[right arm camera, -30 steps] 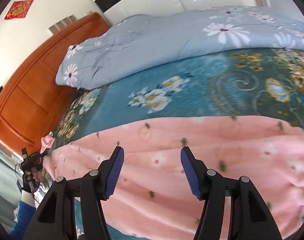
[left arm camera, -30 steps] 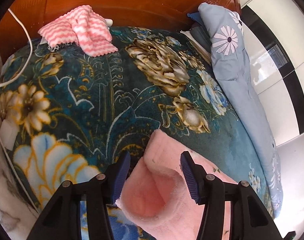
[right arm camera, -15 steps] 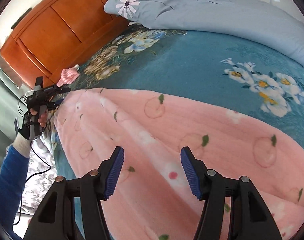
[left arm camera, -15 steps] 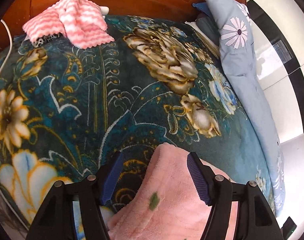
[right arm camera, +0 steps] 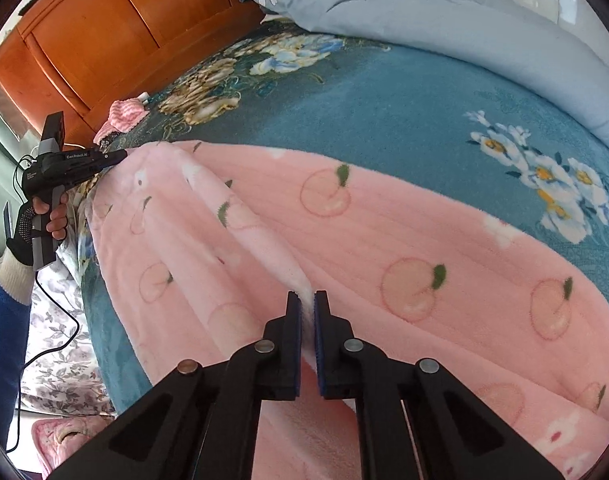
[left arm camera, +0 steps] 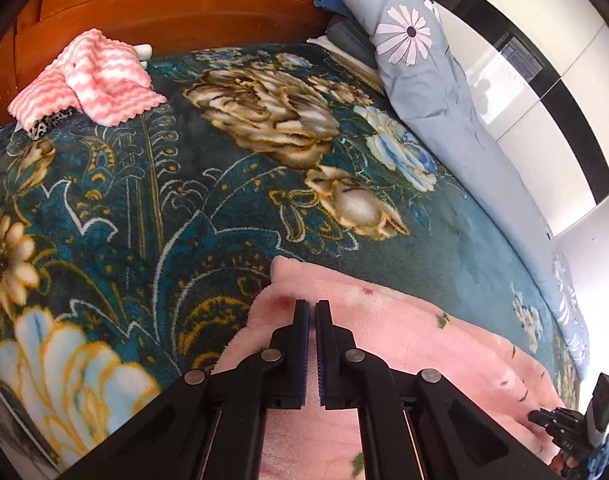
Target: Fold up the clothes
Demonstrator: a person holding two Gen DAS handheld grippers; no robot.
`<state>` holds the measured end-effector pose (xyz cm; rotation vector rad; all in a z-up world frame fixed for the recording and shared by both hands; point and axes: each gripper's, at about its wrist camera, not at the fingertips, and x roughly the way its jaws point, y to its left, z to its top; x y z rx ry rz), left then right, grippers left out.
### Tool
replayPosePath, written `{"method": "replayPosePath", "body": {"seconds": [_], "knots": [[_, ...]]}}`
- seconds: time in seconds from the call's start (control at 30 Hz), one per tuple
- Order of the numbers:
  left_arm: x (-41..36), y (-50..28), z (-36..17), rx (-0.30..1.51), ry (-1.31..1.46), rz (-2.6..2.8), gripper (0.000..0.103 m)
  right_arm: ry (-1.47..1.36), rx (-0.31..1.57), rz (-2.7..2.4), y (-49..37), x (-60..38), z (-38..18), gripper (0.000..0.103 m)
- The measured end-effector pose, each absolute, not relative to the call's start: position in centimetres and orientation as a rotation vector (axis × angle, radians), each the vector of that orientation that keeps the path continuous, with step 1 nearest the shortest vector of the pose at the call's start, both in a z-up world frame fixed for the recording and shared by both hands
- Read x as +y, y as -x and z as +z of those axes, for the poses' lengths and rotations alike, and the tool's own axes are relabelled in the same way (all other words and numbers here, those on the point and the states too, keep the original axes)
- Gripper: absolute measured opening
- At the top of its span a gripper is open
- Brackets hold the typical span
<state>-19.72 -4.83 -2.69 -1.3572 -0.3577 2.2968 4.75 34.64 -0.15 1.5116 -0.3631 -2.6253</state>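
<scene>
A pink fleece garment (left arm camera: pixel 404 344) printed with peaches lies spread across the bed, stretching from the left to the lower right in the right wrist view (right arm camera: pixel 404 232). My left gripper (left arm camera: pixel 309 308) is closing its jaws on the garment's near corner, and the pads pinch the fabric. From the right wrist view, that left gripper (right arm camera: pixel 120 155) holds the far left corner. My right gripper (right arm camera: pixel 307 300) is closing its jaws too, with a raised fold of the fleece pinched between the blue pads. The right gripper (left arm camera: pixel 533 416) also shows small at the lower right of the left wrist view.
The bed carries a dark teal floral blanket (left arm camera: pixel 184 200). A pink-and-white striped cloth (left arm camera: pixel 88 76) lies by the wooden headboard (left arm camera: pixel 184 8). A blue-grey daisy duvet (left arm camera: pixel 444 100) runs along the far side. A gloved hand (right arm camera: pixel 32 224) and a cable (right arm camera: pixel 52 344) are at the left.
Both grippers went from wide open to closed on the pink garment. The left one slid onto the corner; the right one swung across and down onto a fold.
</scene>
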Motion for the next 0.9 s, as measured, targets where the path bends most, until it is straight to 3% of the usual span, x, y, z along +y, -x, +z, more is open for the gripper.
{"method": "replayPosePath", "body": {"seconds": [0.27,0.4,0.5,0.67,0.9], "knots": [[-6.6,19.9,-0.2,-0.371,1.263,2.379,0.006,-1.374,-0.281,-2.805,-4.8,36.7,4.8,0.005],[-7.8,20.7,-2.5,-0.519,1.354,2.267,0.009,-1.399,-0.341,-2.819,-3.3,38.2,4.4,0.005],[-8.4,20.1,-3.6,-0.544,1.406,2.260,0.022,-1.510,-0.367,-2.800,-2.0,39.3,2.3,0.005],[-9.5,18.1,-4.6,-0.538,1.392,2.258,0.060,-1.636,-0.466,-2.754,-1.5,40.7,-1.6,0.005],[-10.5,15.4,-3.5,-0.613,1.320,2.239,0.062,-1.625,-0.493,-2.763,-1.8,40.8,-1.9,0.009]]}}
